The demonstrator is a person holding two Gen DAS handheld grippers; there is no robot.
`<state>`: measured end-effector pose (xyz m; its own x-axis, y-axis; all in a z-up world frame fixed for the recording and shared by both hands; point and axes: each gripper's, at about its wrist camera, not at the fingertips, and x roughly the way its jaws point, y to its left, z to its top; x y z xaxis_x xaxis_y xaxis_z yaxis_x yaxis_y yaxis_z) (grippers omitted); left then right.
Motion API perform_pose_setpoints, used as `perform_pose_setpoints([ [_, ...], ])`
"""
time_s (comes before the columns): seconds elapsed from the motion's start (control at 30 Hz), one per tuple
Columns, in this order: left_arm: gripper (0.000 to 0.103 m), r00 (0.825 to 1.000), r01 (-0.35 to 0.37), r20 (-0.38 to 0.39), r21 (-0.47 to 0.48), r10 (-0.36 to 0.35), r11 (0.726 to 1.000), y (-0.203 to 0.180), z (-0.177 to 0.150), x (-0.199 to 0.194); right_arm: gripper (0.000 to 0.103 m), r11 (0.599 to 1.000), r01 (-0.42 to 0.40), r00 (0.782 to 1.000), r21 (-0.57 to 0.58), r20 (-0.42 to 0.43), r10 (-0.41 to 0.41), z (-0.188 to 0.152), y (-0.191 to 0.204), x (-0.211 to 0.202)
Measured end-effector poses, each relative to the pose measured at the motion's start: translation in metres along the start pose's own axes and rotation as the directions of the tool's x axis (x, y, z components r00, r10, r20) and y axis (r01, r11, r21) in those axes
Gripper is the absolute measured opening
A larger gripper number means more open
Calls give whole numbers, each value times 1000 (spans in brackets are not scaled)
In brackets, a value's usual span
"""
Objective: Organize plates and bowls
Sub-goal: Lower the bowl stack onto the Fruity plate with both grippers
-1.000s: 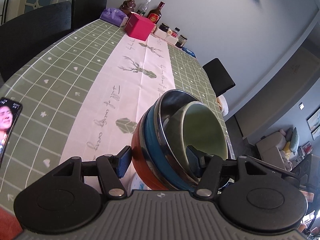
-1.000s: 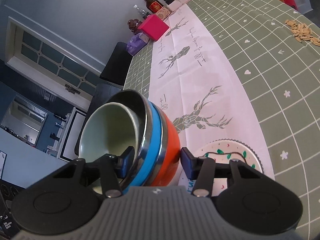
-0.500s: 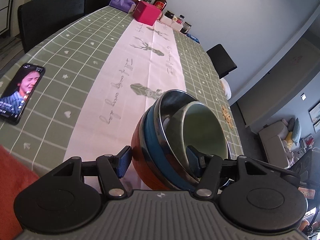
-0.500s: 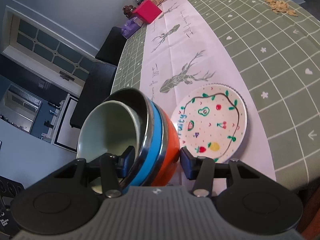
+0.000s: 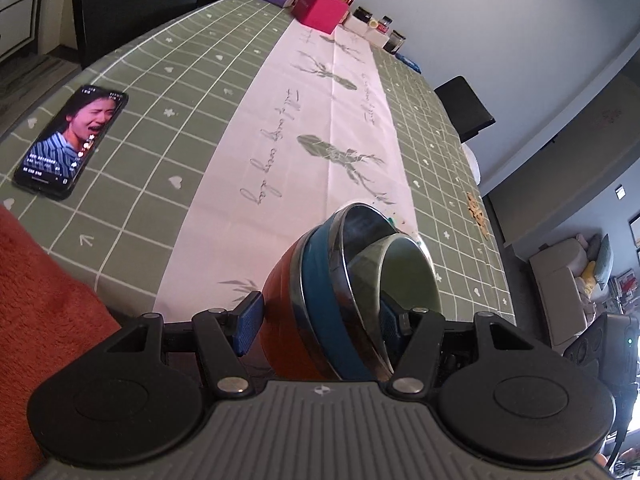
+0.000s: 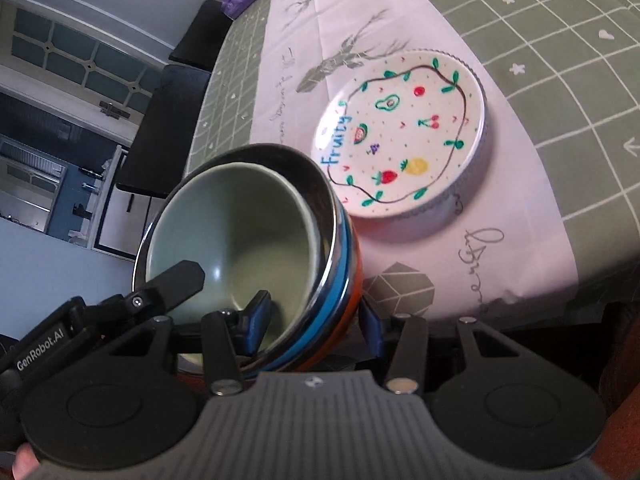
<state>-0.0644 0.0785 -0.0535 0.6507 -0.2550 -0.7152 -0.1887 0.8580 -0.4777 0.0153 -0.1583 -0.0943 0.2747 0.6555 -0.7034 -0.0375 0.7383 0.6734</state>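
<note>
Both the left gripper (image 5: 318, 320) and right gripper (image 6: 312, 316) were clamped across the wall of the nested bowl stack (image 6: 256, 248), held tilted above the near table edge beside the fruit plate (image 6: 404, 140); it looked heavy, rigid, slippery, best gripped at opposite rims.

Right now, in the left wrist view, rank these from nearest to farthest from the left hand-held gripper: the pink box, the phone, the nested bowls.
1. Nested bowls: between the fingers of the left hand-held gripper.
2. Phone: lying flat on the green cloth, off to the left.
3. Pink box: at the table's far end, among the bottles and jars.
</note>
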Motion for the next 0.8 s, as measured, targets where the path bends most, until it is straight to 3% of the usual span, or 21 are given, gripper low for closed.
perform_pose_setpoints([
  [0.43,67,998,-24,-64,-46,21,999,20,-2,20,47,998,44,999,-52,16,-43,6,9,9],
  [0.8,63,994,-62,-88,-4,62,998,18,3,30,44,995,64,998,-81,15,-63,9,15,13],
])
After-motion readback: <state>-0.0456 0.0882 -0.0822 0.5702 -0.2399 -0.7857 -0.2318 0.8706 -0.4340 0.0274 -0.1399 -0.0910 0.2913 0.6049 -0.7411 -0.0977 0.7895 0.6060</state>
